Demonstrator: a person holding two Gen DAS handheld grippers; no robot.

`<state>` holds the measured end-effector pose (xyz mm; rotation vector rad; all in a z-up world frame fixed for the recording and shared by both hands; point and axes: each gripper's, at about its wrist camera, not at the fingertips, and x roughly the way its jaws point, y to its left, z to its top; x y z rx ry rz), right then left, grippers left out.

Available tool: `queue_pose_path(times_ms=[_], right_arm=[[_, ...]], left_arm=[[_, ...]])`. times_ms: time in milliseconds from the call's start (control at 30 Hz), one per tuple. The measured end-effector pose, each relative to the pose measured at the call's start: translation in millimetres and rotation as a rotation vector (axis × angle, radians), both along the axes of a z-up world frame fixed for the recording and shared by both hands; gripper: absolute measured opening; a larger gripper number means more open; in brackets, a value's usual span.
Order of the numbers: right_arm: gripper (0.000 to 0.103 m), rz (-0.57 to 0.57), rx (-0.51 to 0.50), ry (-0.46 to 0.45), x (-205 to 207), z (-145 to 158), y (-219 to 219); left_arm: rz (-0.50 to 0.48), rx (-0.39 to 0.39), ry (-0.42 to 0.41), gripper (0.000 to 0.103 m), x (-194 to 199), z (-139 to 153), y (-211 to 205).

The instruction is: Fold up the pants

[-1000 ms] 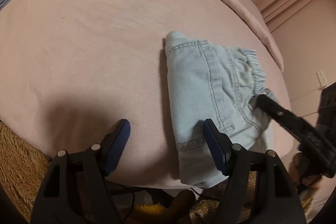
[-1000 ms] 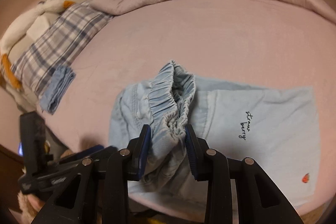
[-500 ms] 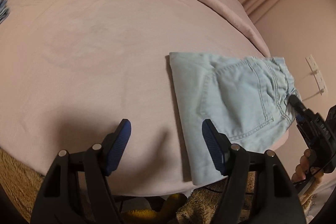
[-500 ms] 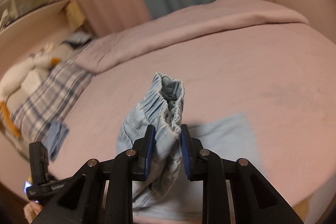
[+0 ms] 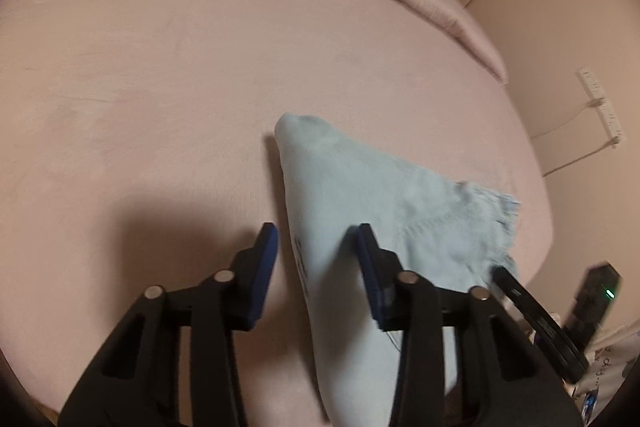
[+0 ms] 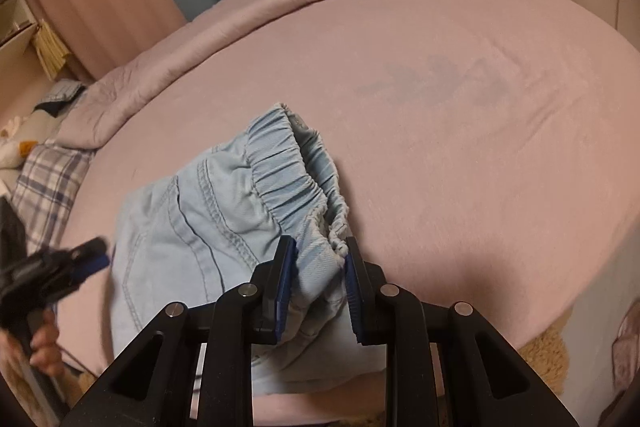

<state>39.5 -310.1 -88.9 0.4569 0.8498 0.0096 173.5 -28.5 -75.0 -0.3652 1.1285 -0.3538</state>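
Here, left gripper [image 5: 316, 247] sits low over the pink bed [image 5: 200, 87], jaws just been closing around the folded edge of the light-blue pants [image 5: 360, 187]; the fabric is between them but a gap shows at the left pad, so no pinch yet. Pants lie near the bed's front edge. Right gripper [image 6: 320, 263] pinches the bunched elastic waistband [image 6: 288, 171], lifting it off the bed.

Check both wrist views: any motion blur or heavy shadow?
Left wrist view: pants smeared by motion blur, dark shadow on the bed beside the left hand-held gripper. Right wrist view: waistband stitching sharp at the right hand-held gripper; the other gripper at the left edge is blurred.
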Motion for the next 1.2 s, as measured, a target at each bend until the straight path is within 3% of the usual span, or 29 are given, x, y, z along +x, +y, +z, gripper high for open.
queue_pose_path(times_ms=[100, 167, 533, 767, 1200], right_arm=[[0.025, 0.001, 0.001, 0.003, 0, 0, 0], [0.025, -0.001, 0.01, 0.01, 2, -1, 2], [0.025, -0.006, 0.018, 0.009, 2, -2, -1], [0.025, -0.003, 0.036, 0.012, 2, -3, -6], [0.025, 0.024, 0.044, -0.001, -11, 7, -16]], left_arm=[[0.008, -0.005, 0.068, 0.04, 7, -23, -5], [0.006, -0.028, 0.063, 0.042, -1, -28, -2], [-0.047, 0.026, 0.034, 0.042, -57, -27, -4], [-0.103, -0.034, 0.074, 0.042, -83, -31, -3], [-0.119, -0.042, 0.096, 0.042, -91, -36, -20]])
